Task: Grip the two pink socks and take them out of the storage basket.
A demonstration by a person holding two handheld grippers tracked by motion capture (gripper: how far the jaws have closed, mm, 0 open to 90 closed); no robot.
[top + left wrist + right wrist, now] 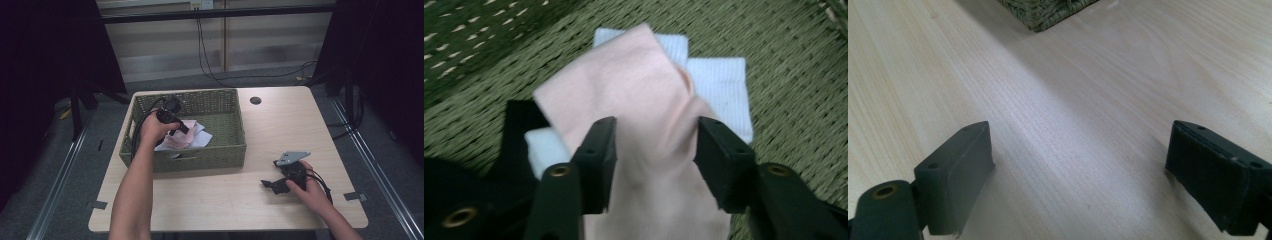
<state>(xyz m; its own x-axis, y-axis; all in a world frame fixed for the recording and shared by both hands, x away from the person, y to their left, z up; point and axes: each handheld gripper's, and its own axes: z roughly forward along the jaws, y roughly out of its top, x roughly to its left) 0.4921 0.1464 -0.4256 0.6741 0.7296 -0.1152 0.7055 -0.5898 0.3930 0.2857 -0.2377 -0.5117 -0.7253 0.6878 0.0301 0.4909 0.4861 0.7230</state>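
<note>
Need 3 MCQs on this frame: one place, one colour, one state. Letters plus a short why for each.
1. Where does the pink cloth lie?
A. on the bare table
B. in the green woven basket
C. on the floor

2. What colour is the cloth under the pink one?
A. white
B. black
C. yellow

3. How do the right tool's jaws stand?
A. shut on a cloth
B. shut on nothing
C. open over bare table

Key:
1 B, woven green floor shows all round the cloth in the left gripper view.
2 A, white ribbed edges stick out beside the pink.
3 C, the right gripper view shows a wide gap with only wood between the jaws.
</note>
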